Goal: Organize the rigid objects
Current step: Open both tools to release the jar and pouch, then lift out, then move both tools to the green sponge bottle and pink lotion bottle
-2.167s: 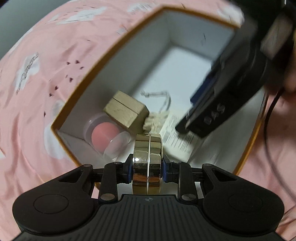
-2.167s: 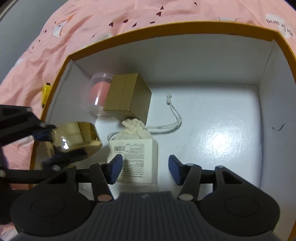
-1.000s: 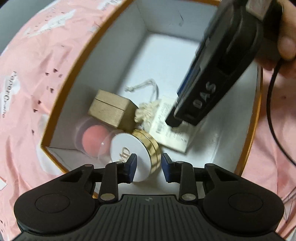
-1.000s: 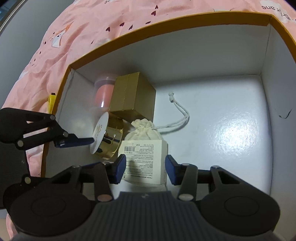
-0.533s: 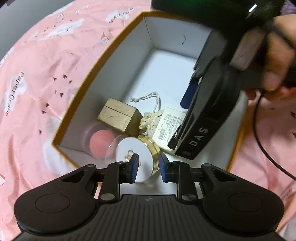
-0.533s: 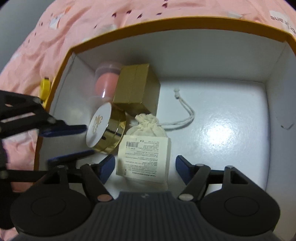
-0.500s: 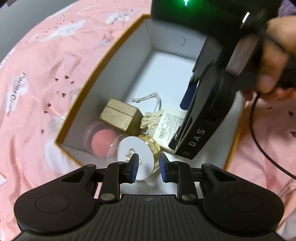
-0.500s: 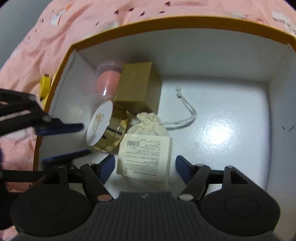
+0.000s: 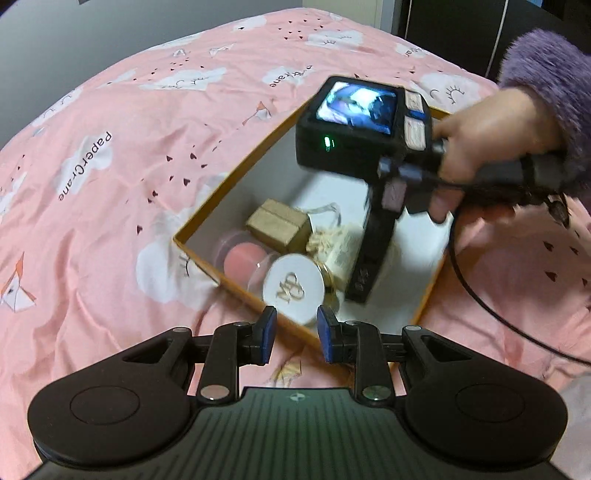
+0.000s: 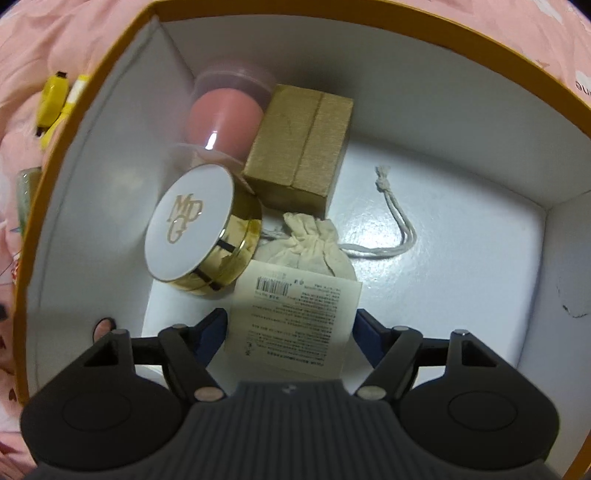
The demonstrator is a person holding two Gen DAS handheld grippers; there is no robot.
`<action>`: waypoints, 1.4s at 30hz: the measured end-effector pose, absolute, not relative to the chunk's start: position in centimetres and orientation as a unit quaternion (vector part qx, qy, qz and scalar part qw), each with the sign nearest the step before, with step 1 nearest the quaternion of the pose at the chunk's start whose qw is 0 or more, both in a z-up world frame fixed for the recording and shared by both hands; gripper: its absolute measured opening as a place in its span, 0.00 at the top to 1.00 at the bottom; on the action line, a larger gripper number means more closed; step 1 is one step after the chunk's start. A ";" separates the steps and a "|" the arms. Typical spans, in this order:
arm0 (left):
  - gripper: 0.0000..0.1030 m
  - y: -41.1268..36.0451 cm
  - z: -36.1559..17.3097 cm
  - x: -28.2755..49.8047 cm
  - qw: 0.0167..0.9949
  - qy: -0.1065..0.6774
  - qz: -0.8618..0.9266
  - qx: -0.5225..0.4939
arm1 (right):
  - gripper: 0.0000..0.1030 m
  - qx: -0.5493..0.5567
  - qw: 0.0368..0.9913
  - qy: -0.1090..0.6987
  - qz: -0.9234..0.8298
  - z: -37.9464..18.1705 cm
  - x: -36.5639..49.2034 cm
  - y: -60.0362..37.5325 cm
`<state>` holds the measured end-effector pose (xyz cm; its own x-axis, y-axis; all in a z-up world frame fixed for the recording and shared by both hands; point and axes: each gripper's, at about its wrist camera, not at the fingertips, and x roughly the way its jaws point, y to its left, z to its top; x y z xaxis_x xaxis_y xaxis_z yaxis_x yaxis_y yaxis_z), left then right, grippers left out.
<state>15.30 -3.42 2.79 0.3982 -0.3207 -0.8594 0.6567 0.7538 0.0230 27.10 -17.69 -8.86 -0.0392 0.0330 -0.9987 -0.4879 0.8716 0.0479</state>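
Note:
An orange-rimmed white box lies on the pink bedspread. Inside are a gold compact with a white lid, a gold cardboard box, a pink sponge in a clear case, a cloth drawstring pouch and a white labelled carton. My left gripper is open and empty, outside the box's near rim. My right gripper is open inside the box, its jaws either side of the white carton without touching it.
The pink bedspread surrounds the box. A yellow object and a greenish item lie outside the box's left wall. The right hand and gripper body hang over the box in the left wrist view.
My left gripper let go of the gold compact, which now leans in the box, and pulled back out over the near rim. My right gripper moved down closer over the white carton.

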 end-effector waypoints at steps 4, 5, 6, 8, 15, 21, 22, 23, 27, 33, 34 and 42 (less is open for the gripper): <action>0.70 -2.3 2.0 14.4 0.819 0.463 -0.292 0.174 | 0.29 -0.144 0.682 0.695 0.175 -8.7 27.7 -18.9; 0.70 -2.0 1.8 14.2 0.819 0.465 -0.290 0.169 | 0.29 -0.134 0.684 0.696 0.172 -8.6 27.9 -19.2; 0.70 -1.8 1.7 14.1 0.821 0.465 -0.288 0.165 | 0.30 -0.122 0.684 0.698 0.172 -8.6 28.1 -19.4; 0.70 -1.5 1.5 14.0 0.822 0.467 -0.284 0.159 | 0.30 -0.104 0.687 0.701 0.162 -8.6 28.5 -19.9; 0.70 -0.3 0.3 13.8 0.820 0.483 -0.273 0.140 | 0.28 -0.092 0.691 0.690 0.192 -8.4 28.4 -19.7; 0.70 1.5 0.3 13.0 0.823 0.487 -0.267 0.120 | 0.26 -0.088 0.717 0.664 0.193 -6.2 27.1 -20.8; 0.70 1.8 0.5 12.8 0.825 0.484 -0.267 0.119 | 0.26 -0.094 0.729 0.650 0.196 -5.3 26.6 -20.8; 0.70 2.1 0.6 12.6 0.827 0.481 -0.267 0.120 | 0.26 -0.097 0.742 0.633 0.199 -4.4 26.1 -20.7; 0.69 3.4 1.5 11.4 0.834 0.468 -0.264 0.129 | 0.25 -0.083 0.796 0.553 0.230 0.1 23.0 -19.5; 0.68 5.3 2.5 7.4 0.853 0.427 -0.226 0.197 | 0.20 -0.029 0.843 0.443 0.304 4.6 17.7 -15.8; 0.68 5.8 2.4 6.7 0.856 0.423 -0.214 0.208 | 0.19 -0.022 0.847 0.429 0.312 4.9 16.9 -15.5; 0.62 9.2 0.1 1.6 0.856 0.431 -0.151 0.242 | 0.19 0.035 0.857 0.389 0.335 3.3 12.6 -11.9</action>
<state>1.62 9.17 0.15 0.5830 -0.0496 -0.8110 0.4662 0.8378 0.2840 12.56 -11.94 3.29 0.4718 0.6026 -0.6436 -0.5475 0.7724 0.3219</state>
